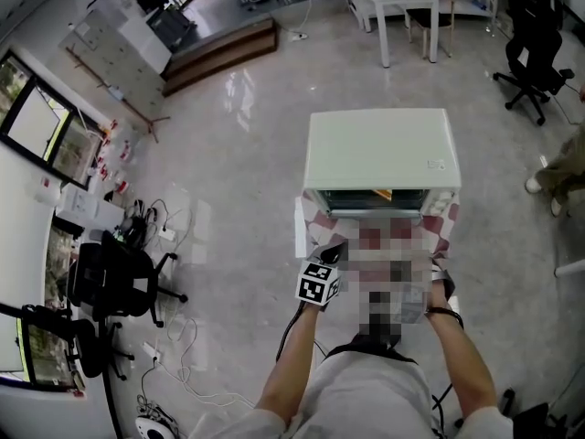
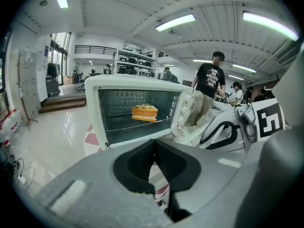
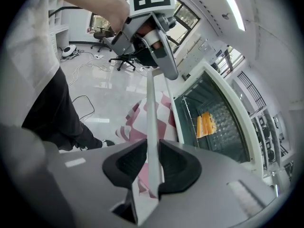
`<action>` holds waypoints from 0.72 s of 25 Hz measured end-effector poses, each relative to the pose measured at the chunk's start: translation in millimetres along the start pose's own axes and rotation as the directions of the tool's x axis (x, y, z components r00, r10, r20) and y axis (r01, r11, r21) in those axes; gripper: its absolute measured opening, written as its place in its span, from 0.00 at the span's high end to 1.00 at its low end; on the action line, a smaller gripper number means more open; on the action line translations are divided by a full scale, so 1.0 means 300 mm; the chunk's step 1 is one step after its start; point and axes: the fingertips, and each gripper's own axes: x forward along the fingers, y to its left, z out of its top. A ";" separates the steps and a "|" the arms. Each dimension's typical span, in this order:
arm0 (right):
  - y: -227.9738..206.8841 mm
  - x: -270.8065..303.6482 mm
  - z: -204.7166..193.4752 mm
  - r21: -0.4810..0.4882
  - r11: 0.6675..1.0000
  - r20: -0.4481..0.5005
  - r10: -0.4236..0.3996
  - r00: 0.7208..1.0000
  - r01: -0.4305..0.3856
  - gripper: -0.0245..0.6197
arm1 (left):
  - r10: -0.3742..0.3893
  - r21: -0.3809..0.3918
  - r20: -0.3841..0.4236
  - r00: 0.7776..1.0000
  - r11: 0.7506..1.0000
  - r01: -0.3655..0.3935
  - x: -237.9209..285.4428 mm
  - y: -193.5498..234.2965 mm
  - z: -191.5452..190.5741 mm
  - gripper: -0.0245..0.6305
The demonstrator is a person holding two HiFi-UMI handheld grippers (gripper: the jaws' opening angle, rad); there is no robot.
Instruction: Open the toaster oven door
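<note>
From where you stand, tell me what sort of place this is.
Likely a lab or workshop hall, not a kitchen: around the oven are a wide polished floor, office chairs, loose cables and equipment shelves.

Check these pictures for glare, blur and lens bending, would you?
Head view: glare on the floor, a mosaic patch in front of the toaster oven. Left gripper view: curved edges, dark corners, blown-out ceiling lights. Right gripper view: tilted, bent at the rim; the door handle in the right gripper looks soft.
</note>
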 end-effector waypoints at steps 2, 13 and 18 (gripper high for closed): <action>0.009 -0.003 0.001 0.000 1.000 -0.003 0.011 1.000 -0.011 0.84 | 0.003 -0.016 0.001 1.000 1.000 -0.003 0.002 0.006 -0.009 0.96; -0.035 -0.109 0.002 0.047 0.998 0.079 0.027 0.996 -0.030 0.83 | 0.001 -0.035 -0.070 0.998 0.999 -0.004 0.003 0.003 -0.133 0.96; 0.010 -0.034 -0.070 -0.026 0.996 0.016 0.082 0.996 -0.082 0.76 | 0.003 -0.054 -0.064 0.998 0.999 -0.007 0.001 0.002 -0.141 0.96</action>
